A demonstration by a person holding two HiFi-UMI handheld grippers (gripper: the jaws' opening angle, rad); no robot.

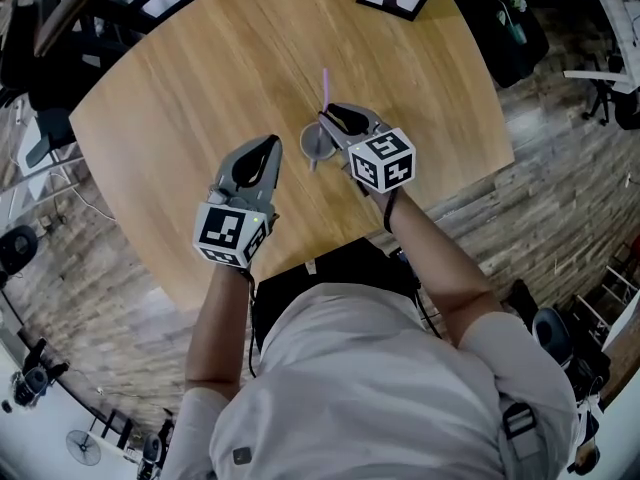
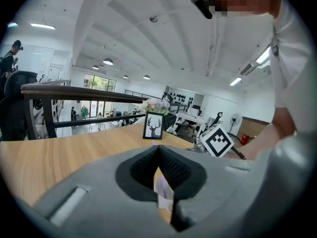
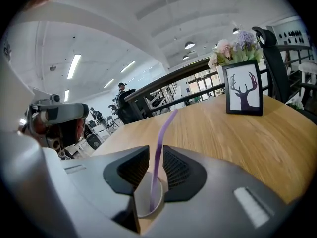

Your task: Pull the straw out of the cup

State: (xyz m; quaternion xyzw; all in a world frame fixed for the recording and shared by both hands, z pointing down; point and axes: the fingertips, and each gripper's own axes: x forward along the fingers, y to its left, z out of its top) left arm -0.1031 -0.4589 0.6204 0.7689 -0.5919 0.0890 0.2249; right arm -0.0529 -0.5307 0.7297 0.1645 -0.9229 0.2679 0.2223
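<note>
Straddling the purple straw (image 3: 166,125) with right gripper (image 3: 156,151): jaws slightly apart, one each side, no pinch yet. Straw still in the cup (image 3: 141,202), leaning; cup upright on the wooden surface (image 1: 180,88), right under the jaws. Left gripper (image 2: 158,148) closed on nothing, just beside the cup, apparently not touching.

For a clean pull, probably best to pinch near the rim and lift along the straw's lean. Pulling sideways risks tipping the light-looking cup, so worth steadying it with the left gripper.

Further back, framed deer picture (image 3: 243,90) standing upright. No readable brand or text anywhere, only square black-and-white patterns on the marker cubes (image 1: 383,160).
</note>
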